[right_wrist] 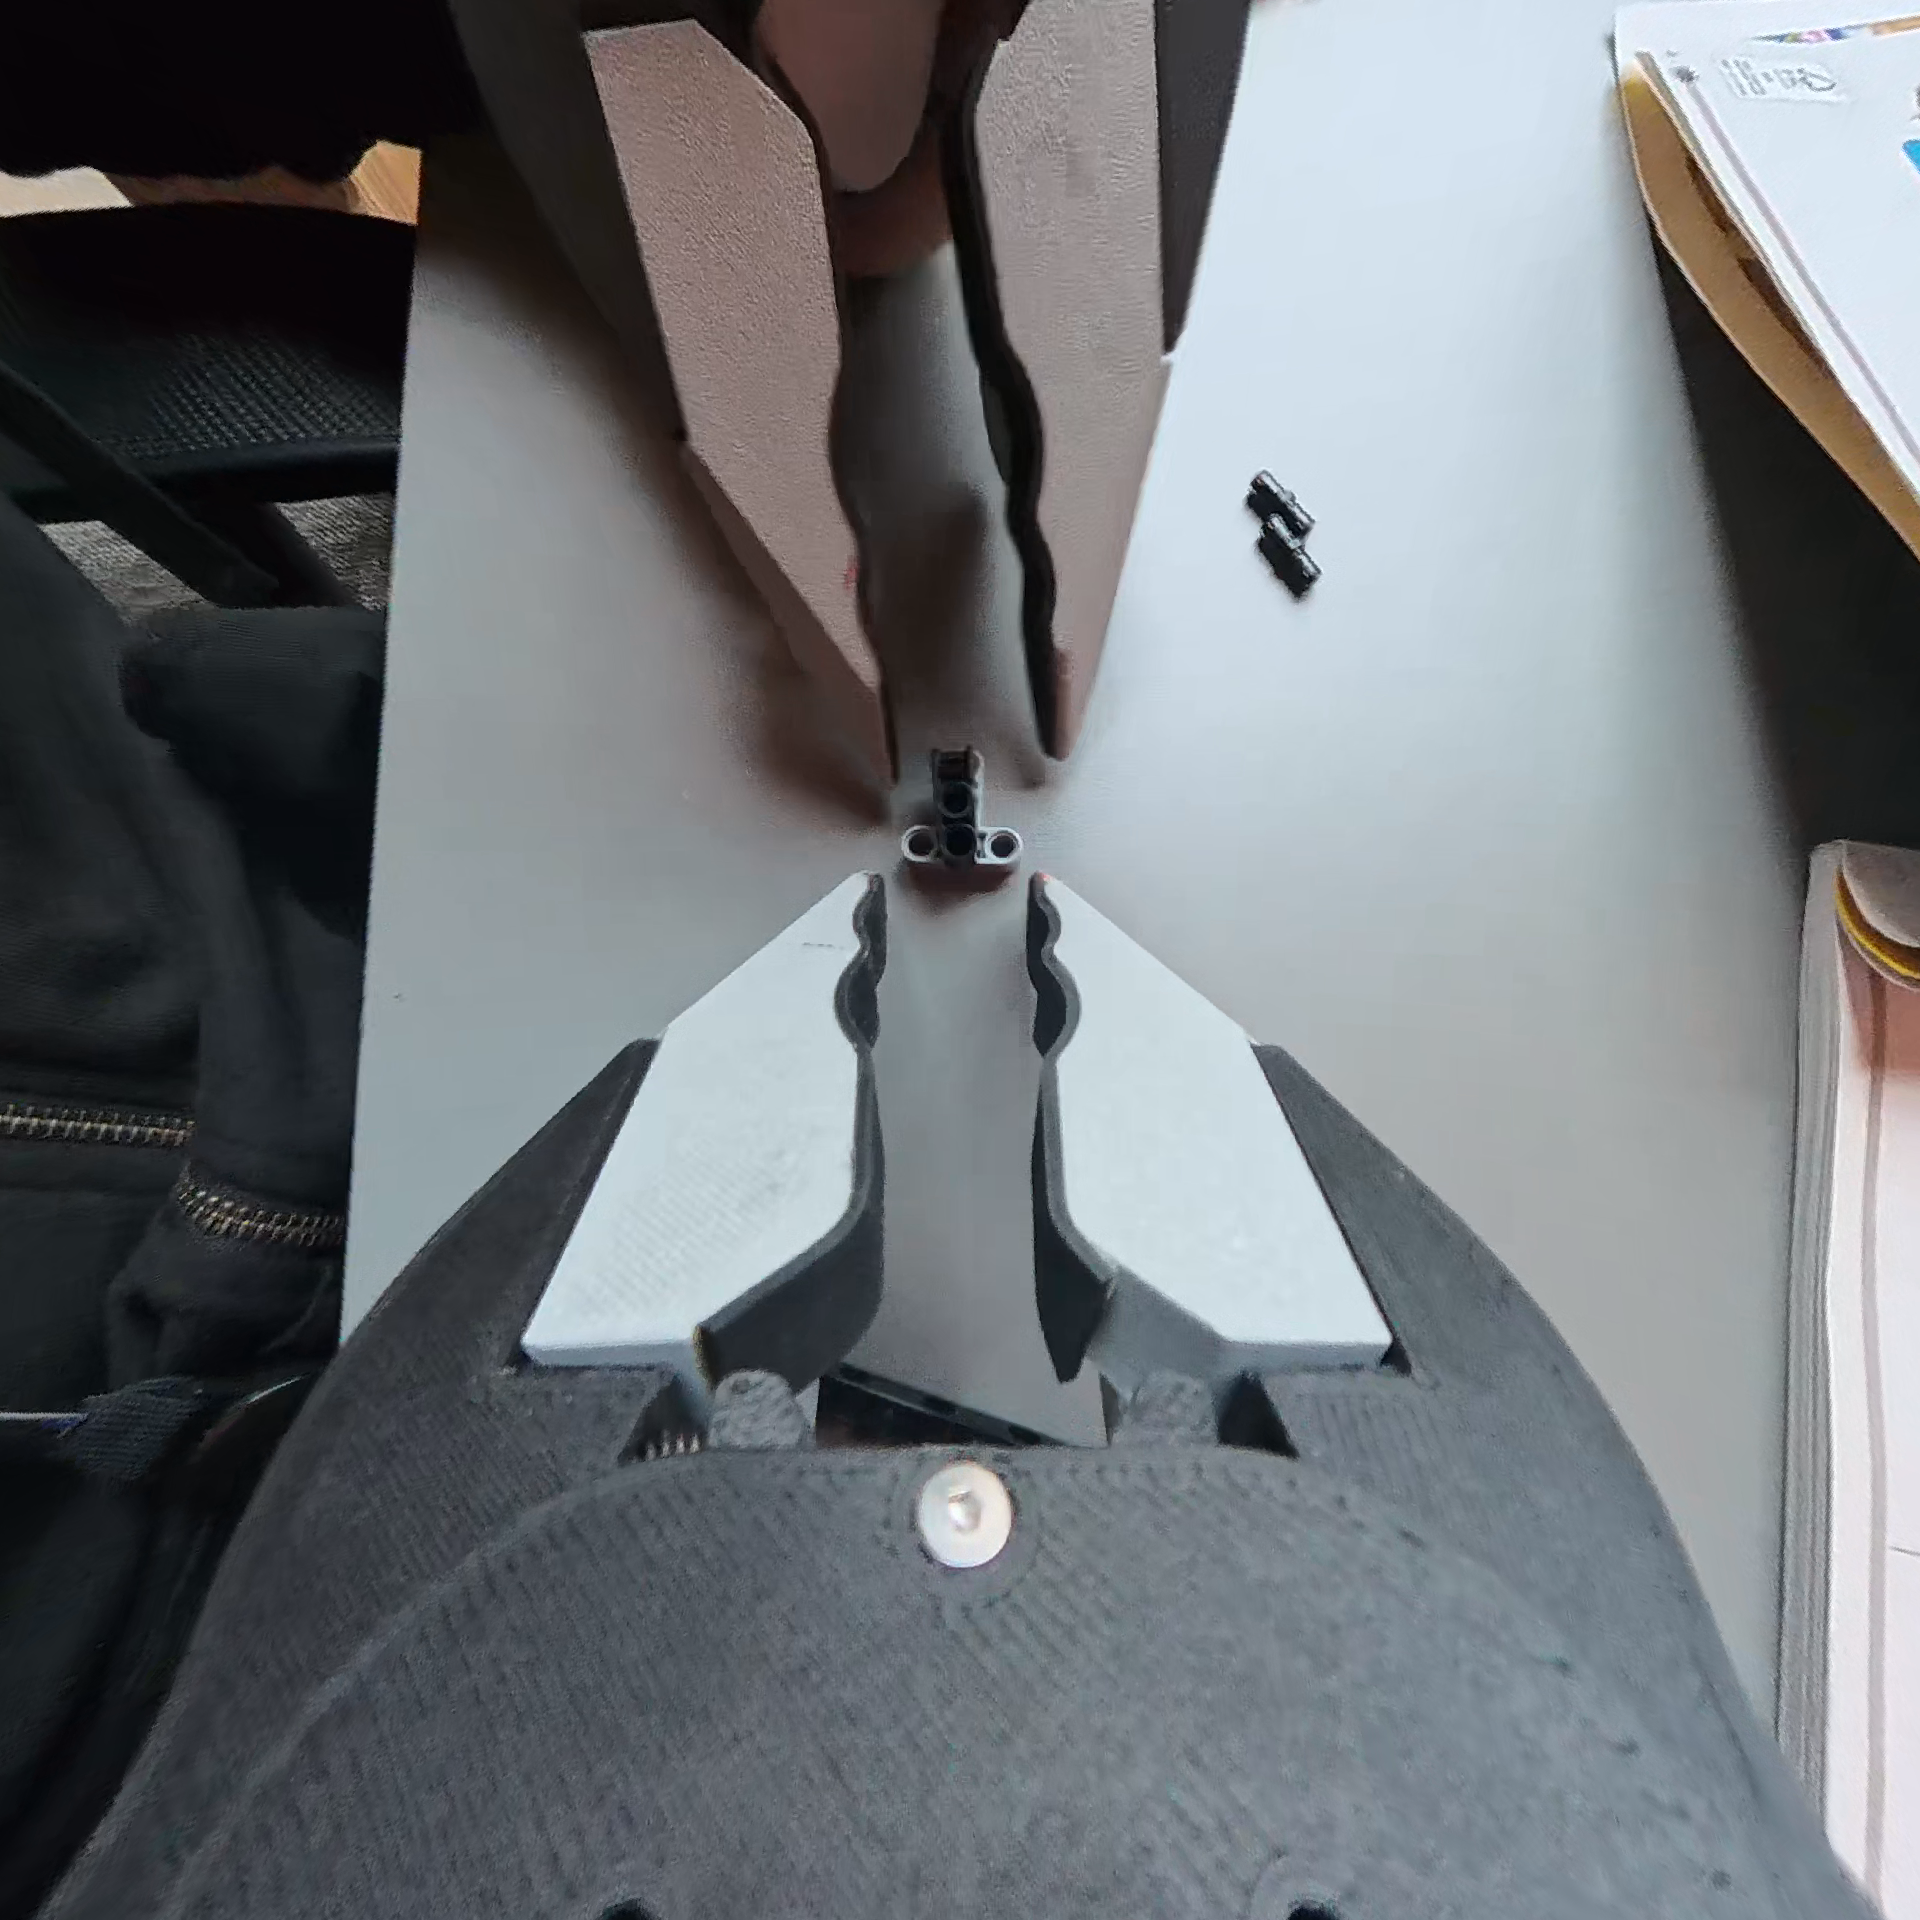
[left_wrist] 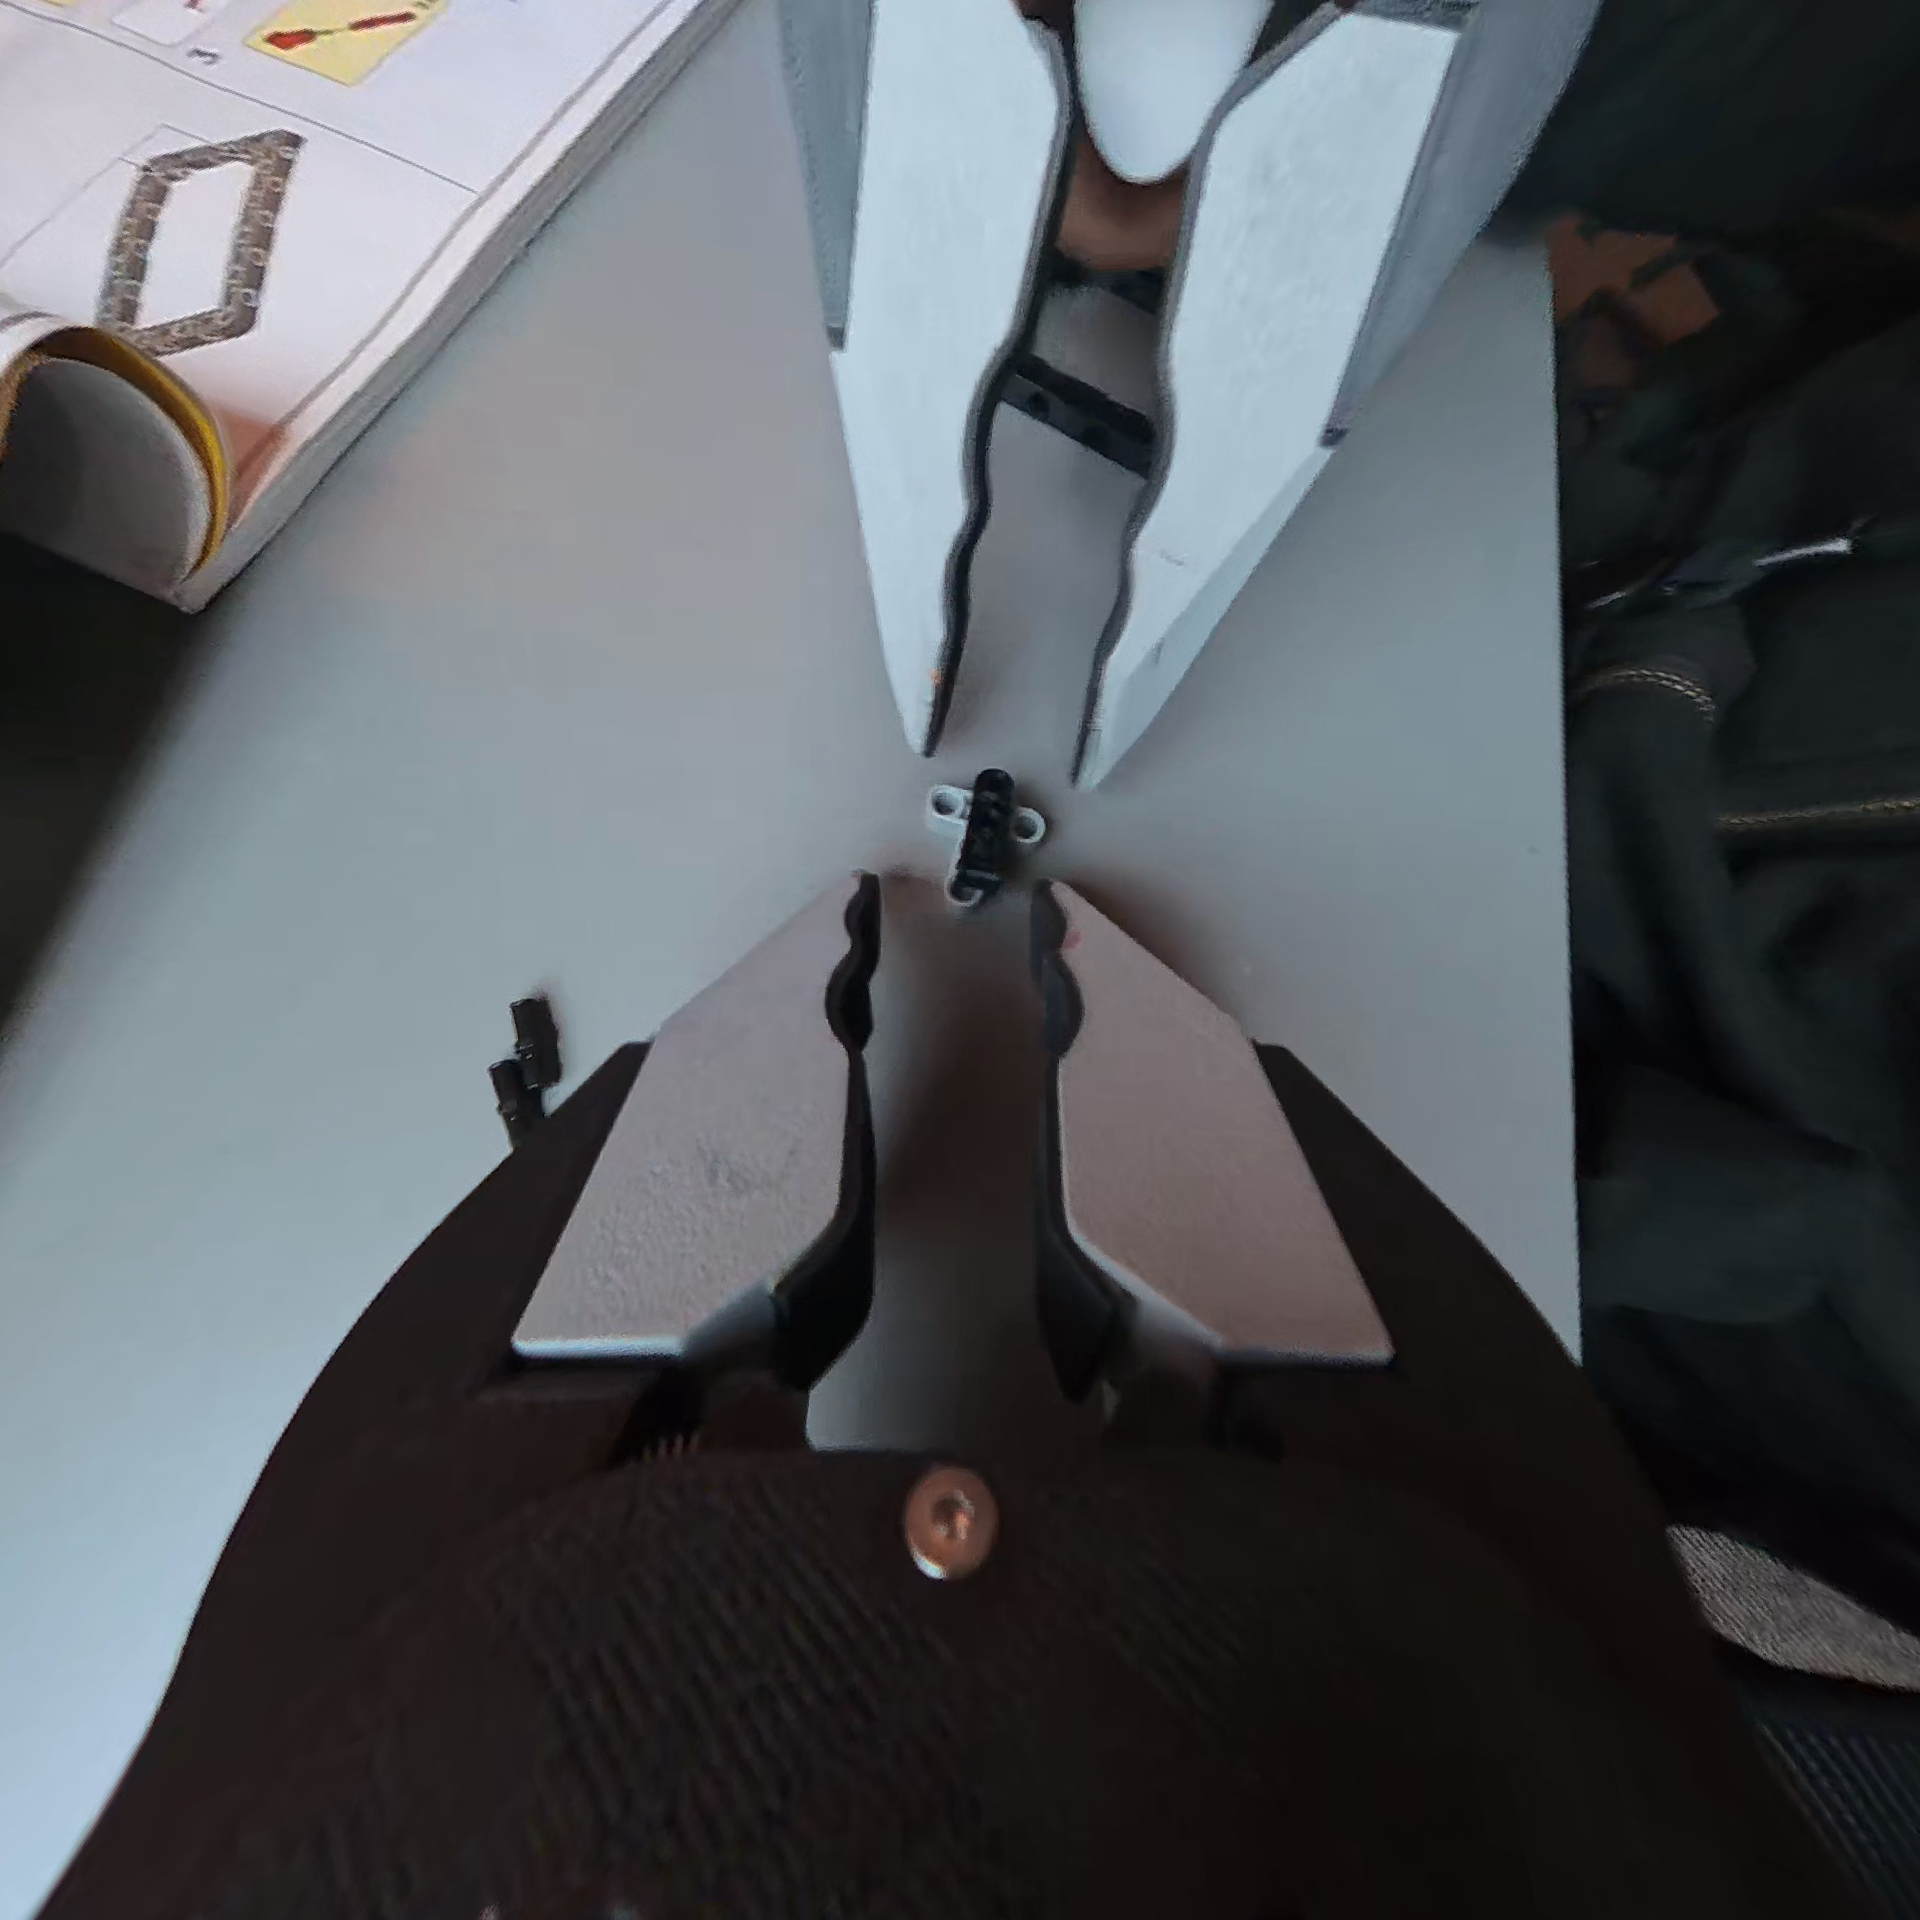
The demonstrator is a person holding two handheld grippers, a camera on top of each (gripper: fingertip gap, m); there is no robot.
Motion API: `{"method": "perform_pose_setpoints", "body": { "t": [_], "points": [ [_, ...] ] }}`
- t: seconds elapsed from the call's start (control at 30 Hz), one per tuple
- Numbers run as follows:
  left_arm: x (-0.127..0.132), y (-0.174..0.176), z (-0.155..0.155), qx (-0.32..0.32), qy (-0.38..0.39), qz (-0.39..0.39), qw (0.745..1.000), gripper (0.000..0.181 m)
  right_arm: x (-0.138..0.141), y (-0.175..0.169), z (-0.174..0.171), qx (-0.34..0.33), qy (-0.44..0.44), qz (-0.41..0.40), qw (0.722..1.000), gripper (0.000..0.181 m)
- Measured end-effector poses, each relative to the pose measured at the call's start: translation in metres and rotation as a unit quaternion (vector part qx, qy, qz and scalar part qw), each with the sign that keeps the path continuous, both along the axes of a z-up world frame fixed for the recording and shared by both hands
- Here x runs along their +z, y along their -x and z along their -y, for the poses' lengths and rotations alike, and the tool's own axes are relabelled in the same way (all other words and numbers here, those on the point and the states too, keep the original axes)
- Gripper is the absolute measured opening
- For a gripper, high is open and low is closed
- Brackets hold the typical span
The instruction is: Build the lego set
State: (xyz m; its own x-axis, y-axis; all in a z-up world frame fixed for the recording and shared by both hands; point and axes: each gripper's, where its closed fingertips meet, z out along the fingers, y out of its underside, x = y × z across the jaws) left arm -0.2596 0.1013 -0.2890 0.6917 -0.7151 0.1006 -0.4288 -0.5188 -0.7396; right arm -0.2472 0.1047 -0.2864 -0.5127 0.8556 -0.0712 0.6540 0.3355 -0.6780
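1. Two hand-held grippers face each other tip to tip over a pale grey table (left_wrist: 416, 779), w/ a small lego piece between them.
2. Left gripper (left_wrist: 951, 883): pinkish fingers (left_wrist: 727, 1143) w/ black wavy pads, jaws apart, nothing held; tips rest just short of the piece.
3. Right gripper (right_wrist: 956, 881): light grey fingers (right_wrist: 1164, 1153), jaws likewise spread and empty, tips near the piece on the opposite side.
4. Lego piece (left_wrist: 982, 834): a short black beam w/ holes crossed over a light grey part, lying flat on the table in the gap between both sets of tips, touching neither as far as can be seen.
5. Two small black pins (right_wrist: 1283, 532) lie side by side on the table, well apart from the piece, beside the left gripper.
6. An open instruction booklet (left_wrist: 312, 156) sits at the table's edge.
7. Another black lego beam (left_wrist: 1081, 410) shows behind the right gripper's fingers.
8. Dark fabric w/ a zipper (right_wrist: 156, 1039) lies off the table's side.
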Motion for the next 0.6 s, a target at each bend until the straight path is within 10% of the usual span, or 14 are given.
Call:
{"method": "perform_pose_setpoints", "body": {
  "t": [0.03, 0.6],
  "points": [
    [-0.0011, -0.0013, 0.0020, -0.008, 0.005, 0.000, 1.000, 0.025, -0.0018, 0.0008, -0.0021, -0.004, -0.003, 0.001, 1.000, 0.025],
    [-0.0021, -0.0027, 0.0029, -0.001, 0.020, 0.012, 1.000, 0.010, -0.0070, 0.0081, -0.0014, 0.025, -0.023, -0.007, 0.999, 0.026]
  ]
}}
